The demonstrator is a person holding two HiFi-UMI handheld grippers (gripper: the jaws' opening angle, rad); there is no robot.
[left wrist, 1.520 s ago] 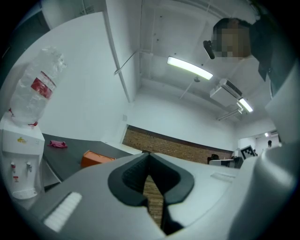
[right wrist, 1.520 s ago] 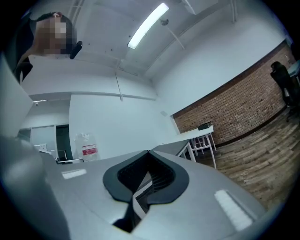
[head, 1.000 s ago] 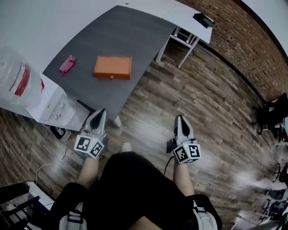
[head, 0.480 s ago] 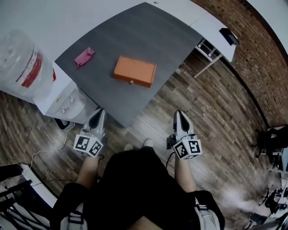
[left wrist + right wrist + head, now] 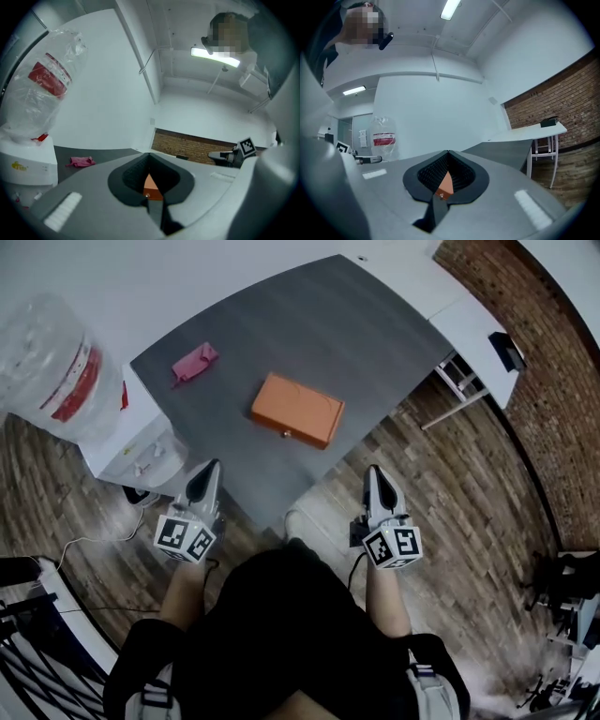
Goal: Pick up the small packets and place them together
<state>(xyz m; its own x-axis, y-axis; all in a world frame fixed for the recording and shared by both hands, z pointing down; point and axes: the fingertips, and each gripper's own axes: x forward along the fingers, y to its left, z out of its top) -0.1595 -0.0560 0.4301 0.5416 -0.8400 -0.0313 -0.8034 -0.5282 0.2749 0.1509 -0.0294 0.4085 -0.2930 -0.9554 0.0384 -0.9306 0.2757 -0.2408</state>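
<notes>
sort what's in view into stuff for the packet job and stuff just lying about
Job: pink packet, gray table under it, left gripper, right gripper, both shut and empty.
Lying about: orange box (probably), water dispenser, white side table.

Flat orange rectangular box [image 5: 151,183]: I get only a sliver past the closed left gripper [image 5: 149,154] | crumpled pink packet [image 5: 194,363]: too small for me to identify contents | clear plastic water bottle [image 5: 47,357]: clipped by the head view's left edge, red label [image 5: 75,385] unreadable | black barred frame [image 5: 28,652]: clipped by lower-left corner
</notes>
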